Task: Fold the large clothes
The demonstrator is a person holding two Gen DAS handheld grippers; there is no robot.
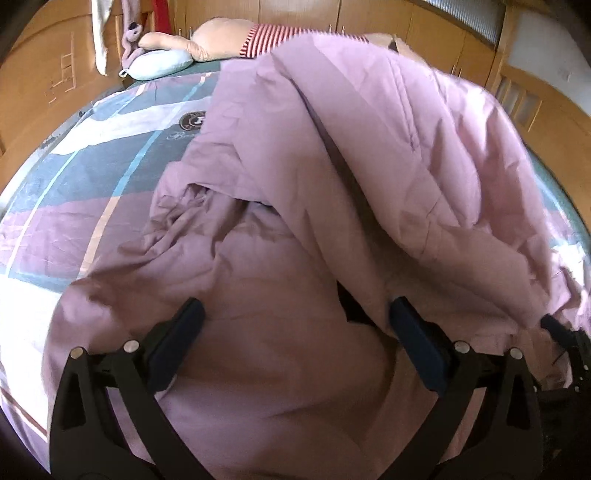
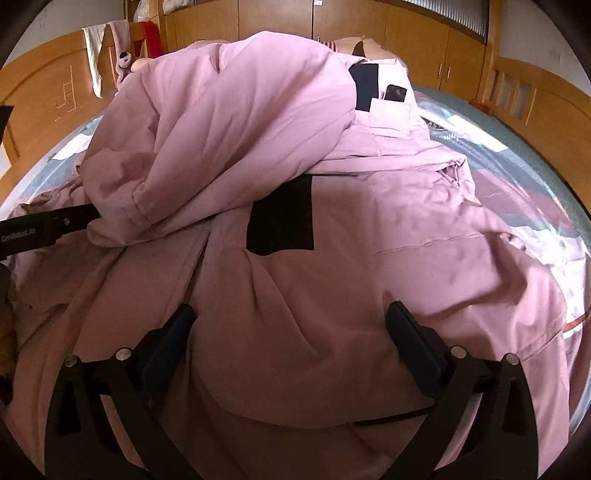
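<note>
A large pink padded coat (image 1: 295, 229) lies rumpled on the bed, one padded part bunched up over the rest. In the right wrist view the coat (image 2: 295, 295) shows a black square patch (image 2: 282, 218) and a pocket with a dark phone (image 2: 394, 93) at the far end. My left gripper (image 1: 295, 314) is open just above the coat, fingers apart, holding nothing. My right gripper (image 2: 291, 314) is open over the coat's near part, also empty. The left gripper's finger shows at the left edge of the right wrist view (image 2: 44, 225), next to the bunched sleeve.
The bed has a patterned blue, pink and white cover (image 1: 92, 177). A light blue pillow (image 1: 159, 64) and a plush toy in a striped top (image 1: 229, 37) lie at the head. A wooden headboard (image 1: 55, 74) and wardrobes (image 2: 406, 33) surround the bed.
</note>
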